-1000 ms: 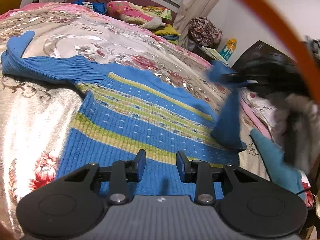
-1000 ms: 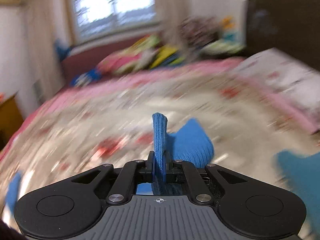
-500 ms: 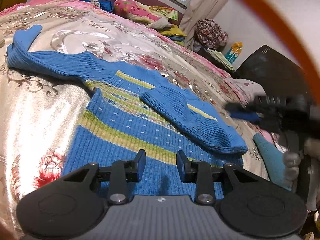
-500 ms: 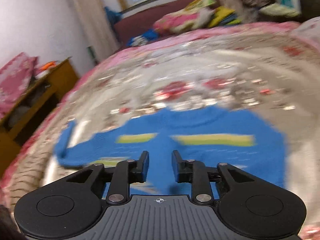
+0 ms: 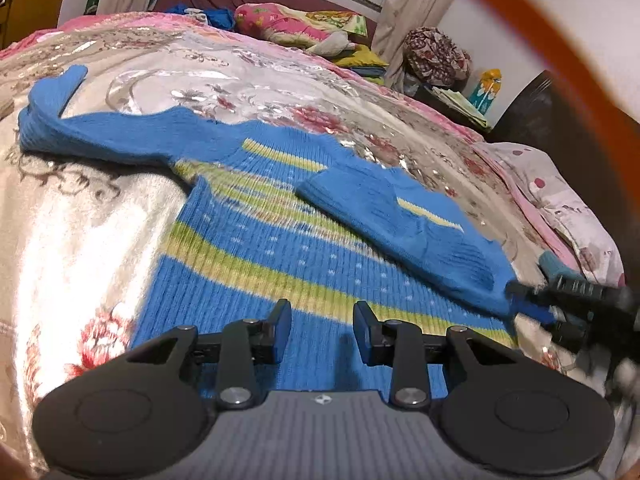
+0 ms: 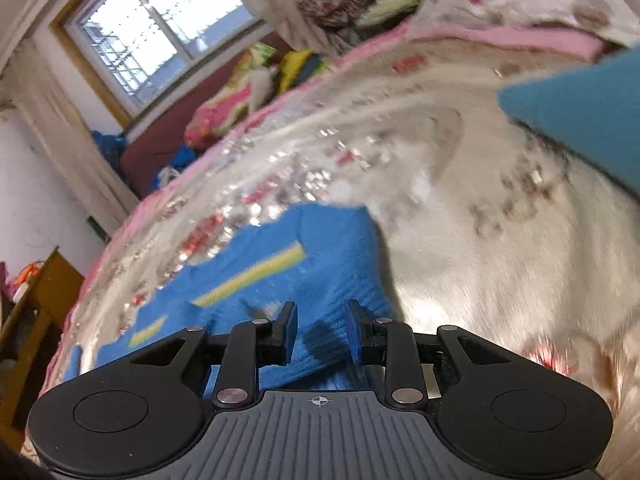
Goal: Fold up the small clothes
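A blue knitted sweater [image 5: 256, 264] with yellow-green stripes lies flat on the flowered bedspread [image 5: 72, 240]. One sleeve [image 5: 400, 224] is folded across its body, while the other sleeve [image 5: 104, 128] stretches out to the left. My left gripper [image 5: 322, 320] hovers open just above the hem with nothing between its fingers. My right gripper [image 6: 322, 328] is open and low over the sweater's [image 6: 304, 264] side edge; blue knit shows under the gap, but the pads are not pressing it. In the left wrist view the right gripper [image 5: 524, 300] appears blurred at the sweater's right edge.
A teal cloth [image 6: 580, 120] lies on the bed to the right of the sweater. A pink-dotted pillow [image 5: 560, 208] and a dark headboard [image 5: 560, 128] are at the right. Bright bedding [image 5: 296, 24] is piled under the window. A wooden cabinet [image 6: 36, 320] stands beside the bed.
The right gripper let go of the sleeve, which now lies folded across the sweater's body. It then dropped to the sweater's right edge. The left gripper barely moved.
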The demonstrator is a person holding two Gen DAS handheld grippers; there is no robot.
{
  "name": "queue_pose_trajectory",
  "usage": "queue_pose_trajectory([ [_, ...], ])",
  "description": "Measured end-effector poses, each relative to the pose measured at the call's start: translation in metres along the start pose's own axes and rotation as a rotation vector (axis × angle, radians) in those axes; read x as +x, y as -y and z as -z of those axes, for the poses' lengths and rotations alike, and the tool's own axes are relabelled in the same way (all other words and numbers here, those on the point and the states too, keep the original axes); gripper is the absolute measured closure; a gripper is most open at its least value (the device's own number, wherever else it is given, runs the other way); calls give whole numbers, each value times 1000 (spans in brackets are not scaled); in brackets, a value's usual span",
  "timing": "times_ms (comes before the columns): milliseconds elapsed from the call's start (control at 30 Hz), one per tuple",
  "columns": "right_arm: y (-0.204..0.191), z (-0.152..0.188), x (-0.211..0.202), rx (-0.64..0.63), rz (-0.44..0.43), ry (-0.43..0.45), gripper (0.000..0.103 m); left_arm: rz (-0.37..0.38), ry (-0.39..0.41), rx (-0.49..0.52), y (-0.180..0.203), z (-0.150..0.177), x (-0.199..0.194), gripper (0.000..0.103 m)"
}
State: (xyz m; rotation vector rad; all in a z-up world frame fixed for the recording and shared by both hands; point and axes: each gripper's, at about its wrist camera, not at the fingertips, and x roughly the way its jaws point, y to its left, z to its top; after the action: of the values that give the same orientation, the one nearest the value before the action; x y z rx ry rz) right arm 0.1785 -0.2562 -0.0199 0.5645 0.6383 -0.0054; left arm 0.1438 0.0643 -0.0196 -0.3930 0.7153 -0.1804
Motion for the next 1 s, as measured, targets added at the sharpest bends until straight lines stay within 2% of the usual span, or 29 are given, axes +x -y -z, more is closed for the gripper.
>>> queue_pose_trajectory([
  [67, 2, 9, -1, -21, -10, -2, 76, -15, 23, 32, 7, -8, -1, 64],
  [167, -3, 17, -8, -95, -3, 21, 76, -46, 60, 98, 19, -28, 6, 55],
  [267, -1, 20, -8, -93, -19, 29, 76, -72, 78, 108, 19, -49, 25, 53],
  [400, 3, 19, -10, -50, -50, 34, 76, -110, 26, 42, 9, -72, 61, 54],
  [500, 7, 20, -13, -27, -61, 40, 76, -79, -16, -29, 7, -78, 74, 54],
  [667, 7, 20, -13, -22, -78, 43, 75, -76, -50, -84, 13, -76, 87, 54],
  [900, 9, 18, -17, 7, -98, 57, 75, -99, -12, -152, 12, -68, 85, 54],
  [1000, 10, 19, -16, 1, -101, 50, 75, -133, 36, -186, 17, -68, 91, 53],
])
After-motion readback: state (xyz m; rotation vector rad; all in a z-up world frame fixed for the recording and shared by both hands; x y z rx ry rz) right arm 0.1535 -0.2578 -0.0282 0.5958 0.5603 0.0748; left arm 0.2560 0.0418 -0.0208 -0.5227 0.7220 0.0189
